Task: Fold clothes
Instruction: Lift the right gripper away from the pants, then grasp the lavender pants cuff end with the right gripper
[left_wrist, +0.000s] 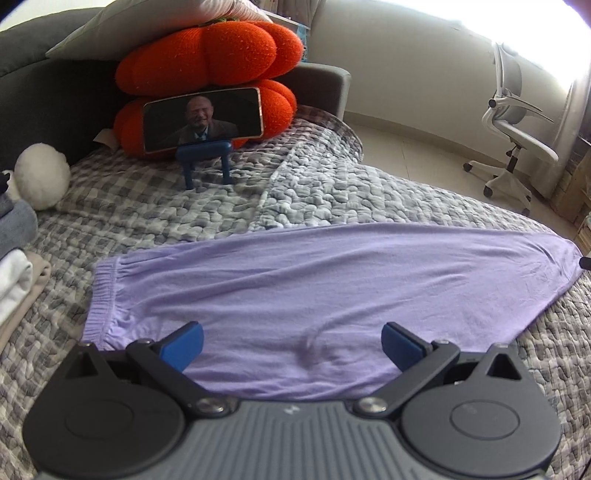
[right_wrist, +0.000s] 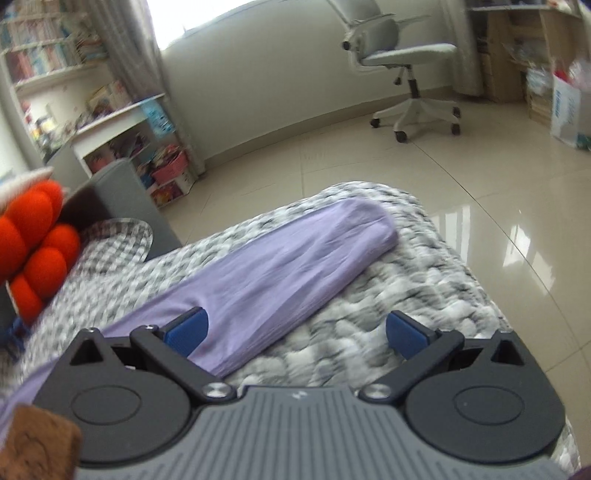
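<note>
Currently the lilac knit trousers (left_wrist: 314, 280) lie flat on the grey-and-white quilted bed (left_wrist: 332, 192), long axis running left to right across the left wrist frame, elastic waistband at centre left. The left claw (left_wrist: 291, 345) hovers over the near edge, spread wide, holding nothing. The right claw (right_wrist: 295, 332), equally wide and empty, has the leg end at upper centre; it is probably nearer that end.

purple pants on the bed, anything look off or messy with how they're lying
Nothing badly off. The purple pants lie flat across the grey quilt, folded lengthwise, with only a small puckered wrinkle near the edge closest to the left tongs. Both the left and right tongs are open and hold nothing.
</note>
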